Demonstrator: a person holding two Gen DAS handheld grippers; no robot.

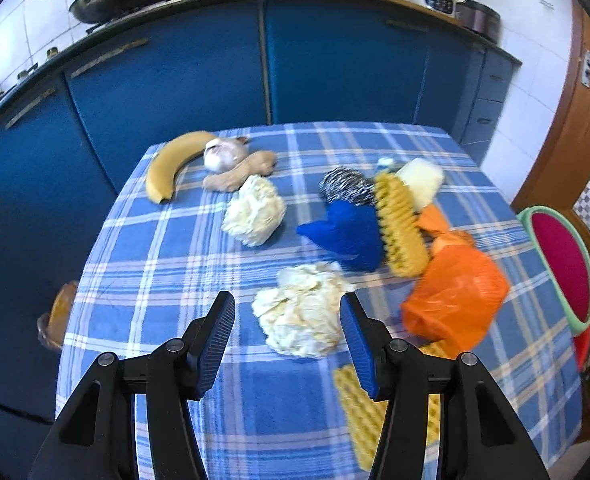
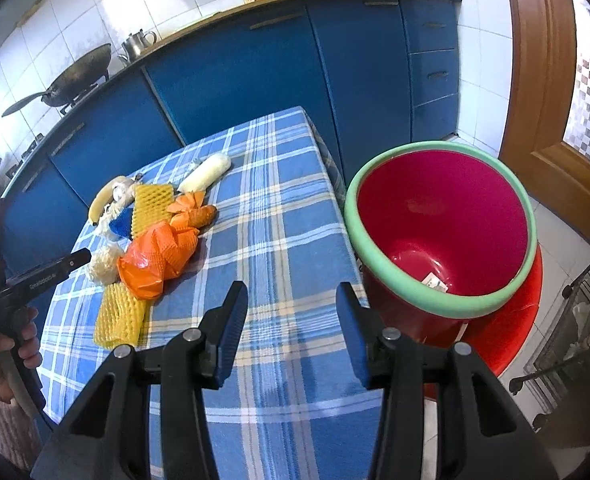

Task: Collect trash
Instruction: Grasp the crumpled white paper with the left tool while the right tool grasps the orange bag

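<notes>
My left gripper is open, its jaws on either side of a crumpled white paper wad on the blue plaid tablecloth. A second white wad, an orange plastic bag and yellow foam nets lie beyond and to the right. My right gripper is open and empty above the table's right part, beside a red bin with a green rim. The orange bag and a yellow foam net show to its left. The left gripper shows at far left.
A banana, garlic, ginger, a steel scourer, a blue cloth and a white block lie on the table. Blue kitchen cabinets stand behind. A wooden door is at right.
</notes>
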